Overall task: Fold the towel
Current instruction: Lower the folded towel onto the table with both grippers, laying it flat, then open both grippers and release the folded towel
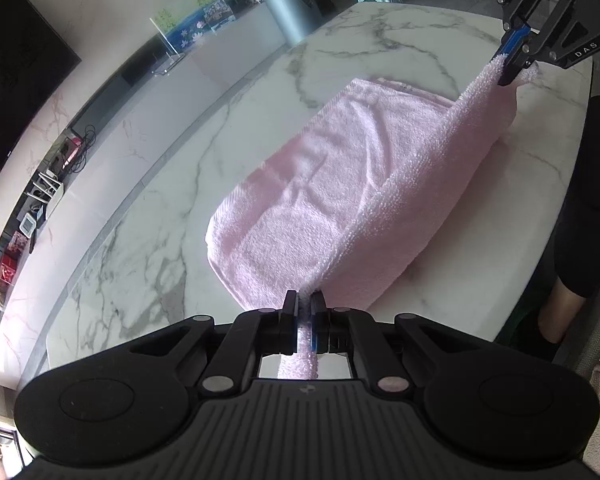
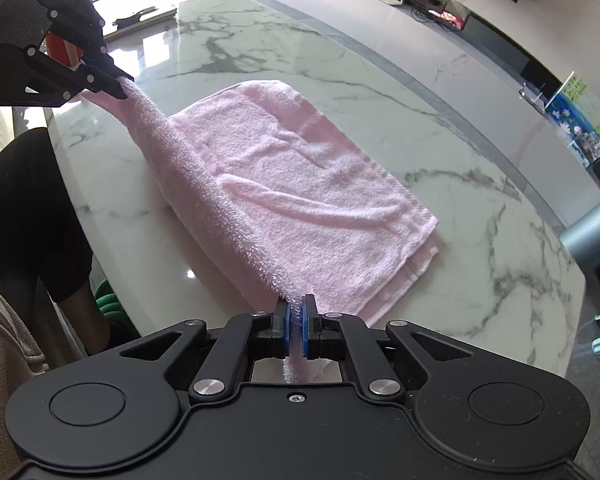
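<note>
Towel point(image 1: 340, 184): one, pinched by two grippers, left point(image 1: 305, 300) and right point(image 2: 296, 304).

A home living room: a marble table point(image 1: 228, 128), a wall-mounted television point(image 1: 16, 80) and a cluttered low media console point(image 1: 112, 92).

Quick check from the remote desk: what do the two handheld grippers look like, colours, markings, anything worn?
Both are matte black. The left gripper and the right gripper have scissor-style linkage arms with silver pivot pins, blue pads on the fingers, and a ribbed black body with two round discs. White "DAS" lettering marks the right one. The person wears black cropped trousers.
</note>
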`<state>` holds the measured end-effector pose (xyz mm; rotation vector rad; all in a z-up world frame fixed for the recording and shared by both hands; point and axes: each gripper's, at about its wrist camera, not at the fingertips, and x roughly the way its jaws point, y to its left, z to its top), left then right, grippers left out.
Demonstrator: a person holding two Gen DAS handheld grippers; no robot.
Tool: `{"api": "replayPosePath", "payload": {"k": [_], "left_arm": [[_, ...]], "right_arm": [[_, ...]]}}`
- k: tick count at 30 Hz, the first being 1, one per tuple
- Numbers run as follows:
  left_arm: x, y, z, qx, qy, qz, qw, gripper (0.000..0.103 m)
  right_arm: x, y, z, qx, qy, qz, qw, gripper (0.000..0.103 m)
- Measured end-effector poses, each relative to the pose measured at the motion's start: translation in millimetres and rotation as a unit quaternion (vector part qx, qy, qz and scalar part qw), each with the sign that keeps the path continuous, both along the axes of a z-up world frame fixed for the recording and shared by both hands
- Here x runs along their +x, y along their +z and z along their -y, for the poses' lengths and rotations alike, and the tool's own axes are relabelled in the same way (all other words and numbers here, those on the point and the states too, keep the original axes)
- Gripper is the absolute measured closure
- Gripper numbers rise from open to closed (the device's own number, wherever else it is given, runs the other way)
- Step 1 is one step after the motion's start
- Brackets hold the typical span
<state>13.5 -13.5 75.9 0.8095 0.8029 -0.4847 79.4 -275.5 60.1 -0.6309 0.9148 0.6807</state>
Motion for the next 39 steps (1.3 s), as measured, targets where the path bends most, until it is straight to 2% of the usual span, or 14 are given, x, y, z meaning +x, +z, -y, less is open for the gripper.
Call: {"api": "replayPosePath", "payload": {"k": [4,8,14,19,25,39], "left_arm": [[29.5,15.1,11.6,0.018,-0.015,0.017,0.9996,0.098],[71.1,13.7,25.1,0.025,-0.012,0.017,0.9995,0.098],[121.0,-12.0,35.1,0.029,-0.011,-0.017,0.9994,0.098],[163.2,-44.7,30.8,0.012,0.025,-0.059,0.9979,0.098],[188.6,-79.7,26.7,-0.012,0.062,-0.078,0.9950,0.098],[189.1,-94.9,20.2,-0.029,0.104,-0.097,0.9894,0.098]], "right_arm": [[30.0,19.1,-2.3,-0.017,0.018,0.004,1.000,0.100],[65.9,17.6,-8.5,-0.026,0.022,-0.007,0.999,0.100],[126.8,-11.5,-17.0,-0.045,0.019,-0.046,0.998,0.100],[163.0,-49.4,-23.5,-0.040,-0.004,-0.081,0.996,0.100],[180.5,-83.8,-22.3,-0.037,-0.029,-0.110,0.993,0.100],[172.7,-99.9,-19.3,-0.026,-0.053,-0.115,0.992,0.099]]}}
